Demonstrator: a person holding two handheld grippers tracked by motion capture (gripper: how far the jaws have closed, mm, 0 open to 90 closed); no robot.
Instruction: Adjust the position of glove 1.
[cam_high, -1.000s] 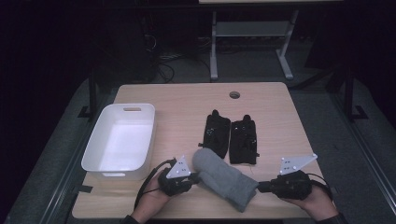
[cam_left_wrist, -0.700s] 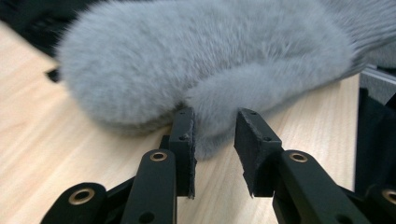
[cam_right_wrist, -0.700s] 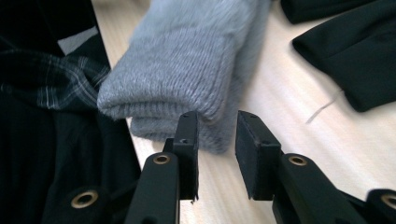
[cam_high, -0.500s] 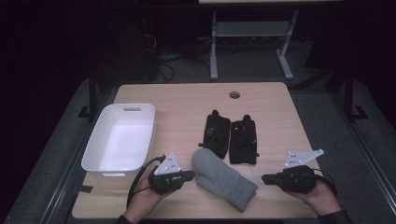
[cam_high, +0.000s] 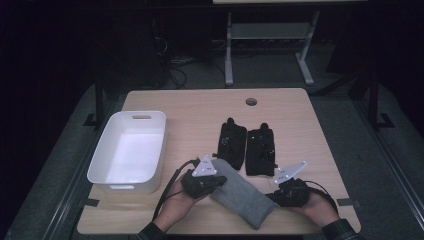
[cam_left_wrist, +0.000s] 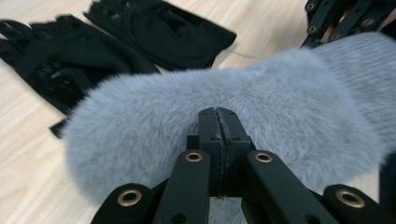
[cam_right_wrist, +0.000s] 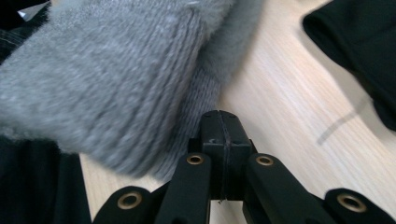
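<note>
Both hands reach in low from the near edge of the pale wooden surface (cam_high: 200, 105). The left tongs (cam_high: 216, 181) pinch the furry cuff of the grey knitted mitten (cam_high: 242, 197), jaws nearly together. The right tongs (cam_high: 272, 197), also pressed together, meet its opposite end; whether they hold fabric is unclear.

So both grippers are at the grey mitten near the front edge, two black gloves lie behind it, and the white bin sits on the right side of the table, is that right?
Not quite: the white bin sits on the left side of the table, as the high view shows. The rest holds: both grippers are at the grey mitten near the front edge, with the two black gloves behind it.
</note>
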